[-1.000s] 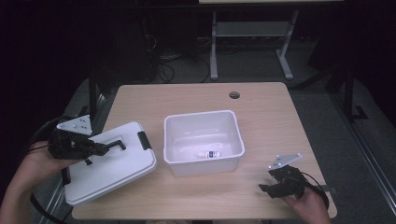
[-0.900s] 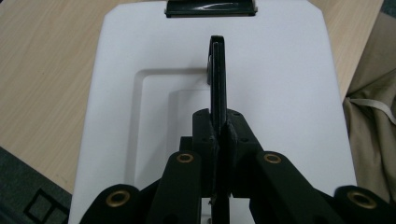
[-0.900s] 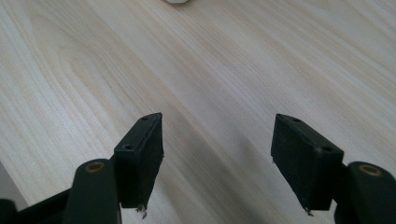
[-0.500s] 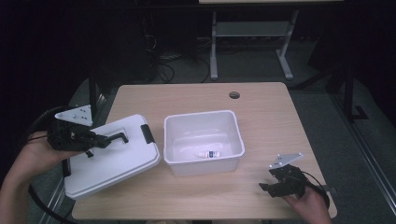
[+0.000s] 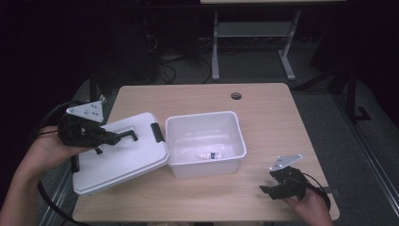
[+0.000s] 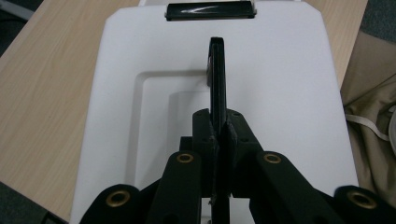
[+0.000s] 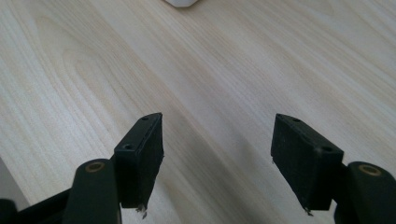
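Lid sits at the table's 8 o'clock corner, tilted: its 3 o'clock edge leans on the rim of the tub, its 7 o'clock corner overhangs the table edge. White, with a recessed panel in the middle and a black handle standing up from it. In the left gripper view the handle runs edge-on straight away from the camera over the lid, and a black latch sits on the far rim at 12 o'clock. A second latch shows in the high view on the edge nearest the tub. Left gripper comes in from 9 o'clock, roughly level, jaws clamped tight on the handle, pads flat against both its faces, no gap visible. Left hand is off the table's 9 o'clock edge, cable looping below it. Tub is just past the lid toward table centre, open top, white, with a small bottle lying on its side on the bottom near the 6 o'clock wall. Right gripper is at the table's 5 o'clock corner, well apart from tub and lid, pointing toward 9 o'clock. Its jaws stand about half open, nothing between them; the right gripper view shows bare wood grain in the gap. A cable hole sits near the table's 12 o'clock edge.
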`<action>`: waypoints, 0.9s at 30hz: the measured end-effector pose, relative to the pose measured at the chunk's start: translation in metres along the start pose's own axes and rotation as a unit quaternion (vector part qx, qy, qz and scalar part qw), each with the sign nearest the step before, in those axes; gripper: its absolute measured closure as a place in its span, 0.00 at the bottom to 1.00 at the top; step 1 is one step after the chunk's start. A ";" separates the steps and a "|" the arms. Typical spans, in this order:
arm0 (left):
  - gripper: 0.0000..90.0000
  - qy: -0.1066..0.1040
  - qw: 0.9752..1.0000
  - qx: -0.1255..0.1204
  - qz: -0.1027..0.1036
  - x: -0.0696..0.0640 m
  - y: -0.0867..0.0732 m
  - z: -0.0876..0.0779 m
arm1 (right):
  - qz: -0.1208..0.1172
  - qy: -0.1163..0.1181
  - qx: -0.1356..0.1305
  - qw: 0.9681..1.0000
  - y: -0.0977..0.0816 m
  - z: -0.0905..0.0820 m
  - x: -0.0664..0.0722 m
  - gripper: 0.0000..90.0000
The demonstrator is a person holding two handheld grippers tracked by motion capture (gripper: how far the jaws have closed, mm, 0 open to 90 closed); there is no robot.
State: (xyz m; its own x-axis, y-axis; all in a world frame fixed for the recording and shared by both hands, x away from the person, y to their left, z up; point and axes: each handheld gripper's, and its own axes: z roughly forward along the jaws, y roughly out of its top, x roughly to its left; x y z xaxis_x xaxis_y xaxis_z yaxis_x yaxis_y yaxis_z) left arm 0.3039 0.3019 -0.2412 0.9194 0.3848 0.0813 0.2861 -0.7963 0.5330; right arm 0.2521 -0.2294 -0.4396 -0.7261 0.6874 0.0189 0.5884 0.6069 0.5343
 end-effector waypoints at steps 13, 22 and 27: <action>0.93 -0.008 1.000 -0.002 0.011 0.000 0.023 0.011 | -0.001 0.001 -0.009 1.000 -0.001 -0.003 -0.003 0.38; 0.93 -0.018 1.000 -0.007 0.020 0.000 0.040 0.022 | 0.000 0.002 -0.012 1.000 -0.002 -0.005 -0.003 0.38; 0.93 -0.024 0.999 -0.012 0.023 -0.001 0.051 0.030 | 0.001 0.002 -0.013 1.000 -0.002 -0.006 -0.003 0.37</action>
State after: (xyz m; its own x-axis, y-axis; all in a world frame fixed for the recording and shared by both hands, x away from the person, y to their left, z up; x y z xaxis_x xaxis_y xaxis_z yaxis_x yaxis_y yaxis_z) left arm 0.3253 0.2472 -0.2393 0.9433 0.3254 0.0659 0.2377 -0.8005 0.5501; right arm 0.2510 -0.2346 -0.4360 -0.7270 0.6863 0.0234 0.5803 0.5957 0.5554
